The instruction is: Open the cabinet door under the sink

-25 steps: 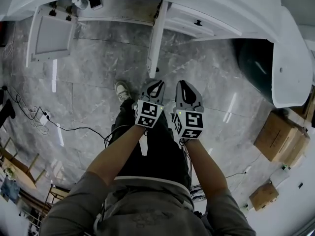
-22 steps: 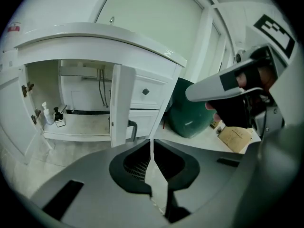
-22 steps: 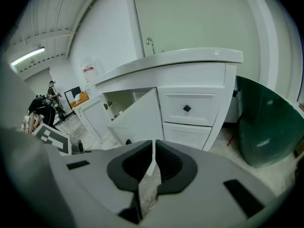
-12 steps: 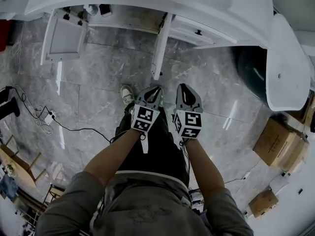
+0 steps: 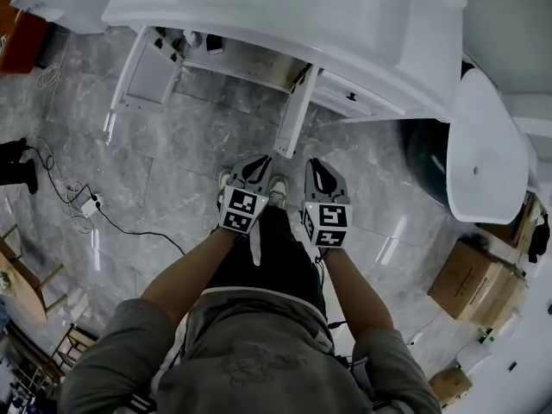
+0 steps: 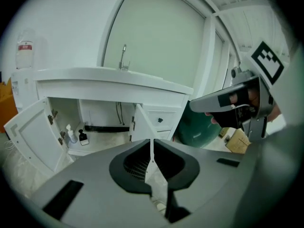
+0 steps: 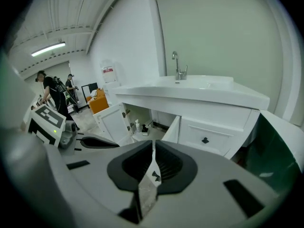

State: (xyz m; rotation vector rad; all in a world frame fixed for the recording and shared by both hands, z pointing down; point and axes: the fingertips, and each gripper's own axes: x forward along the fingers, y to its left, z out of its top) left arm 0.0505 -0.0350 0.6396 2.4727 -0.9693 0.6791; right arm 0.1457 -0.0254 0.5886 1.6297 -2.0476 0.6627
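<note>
Currently both grippers are idle. The left gripper (image 6: 152,148) has its jaws pressed together with nothing between them. The right gripper (image 7: 153,148) is the same, closed on air. In the head view they hang side by side in front of the person's legs, over the grey marble-look floor (image 5: 172,171) and well apart from the vanity.

Ahead, the cabinet under the sink (image 5: 297,11) is open on both sides. The left door (image 6: 29,132) is swung wide out. The right door (image 6: 141,127) stands edge-on toward the person. Two small bottles (image 6: 76,136) sit on the cabinet floor, with hoses (image 6: 118,113) at the back. Right of the doors is a drawer front (image 7: 209,134) with a dark knob (image 7: 205,139), shut. Further right is a dark green tub (image 5: 431,141) under a white lid, with cardboard boxes (image 5: 473,272) past it.

Judgement: the opening looks done, so the step in hand is just standing clear. To do it well, hold both grippers closed and low. Don't brush the right door's free edge: it is the nearest part and would probably swing easily. If it needs to go wider, push that door's inner face near the free edge, not at the hinge.
</note>
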